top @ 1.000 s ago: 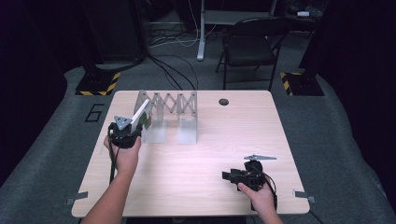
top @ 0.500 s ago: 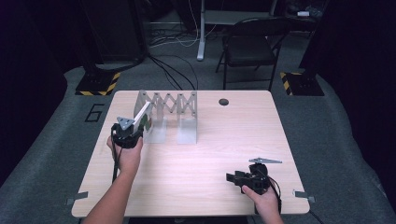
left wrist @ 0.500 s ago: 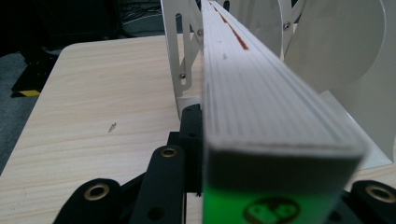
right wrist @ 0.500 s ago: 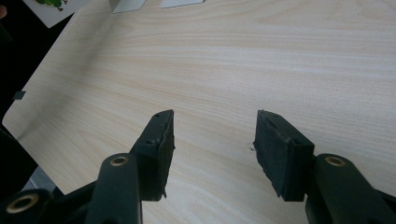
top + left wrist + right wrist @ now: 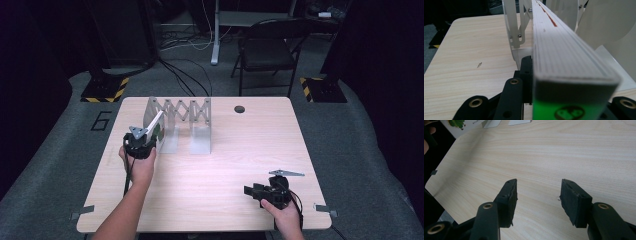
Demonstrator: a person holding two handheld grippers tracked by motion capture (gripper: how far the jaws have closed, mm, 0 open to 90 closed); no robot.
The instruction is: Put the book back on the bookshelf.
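- Dark curtains and grey carpet surround a pale wooden desk (image 5: pixel 210 175); a folding chair (image 5: pixel 267 47) stands beyond its far edge.
- On the far left part of the desk stands a white accordion rack (image 5: pixel 185 112) with crossed slats and upright divider plates.
- The left claw (image 5: pixel 145 137) is clamped on a book (image 5: pixel 154 126) with a white and green cover, held at its near end.
- The book tilts up and away from the hand, its far end reaching into the rack at the leftmost dividers; whether it already rests in a slot is hard to tell from above.
- In the left claw view, the book's page edge (image 5: pixel 564 50) runs straight ahead between the black jaws toward the rack's slats (image 5: pixel 515 27).
- The right claw (image 5: pixel 252 191) lies low over the near right part of the desk, well apart from the rack and the book.
- Its jaws stand parted with nothing between them; bare wood (image 5: pixel 539 192) shows in the gap in the right claw view.
- A small dark round hole (image 5: pixel 239 108) sits in the desk near the far edge, right of the rack.
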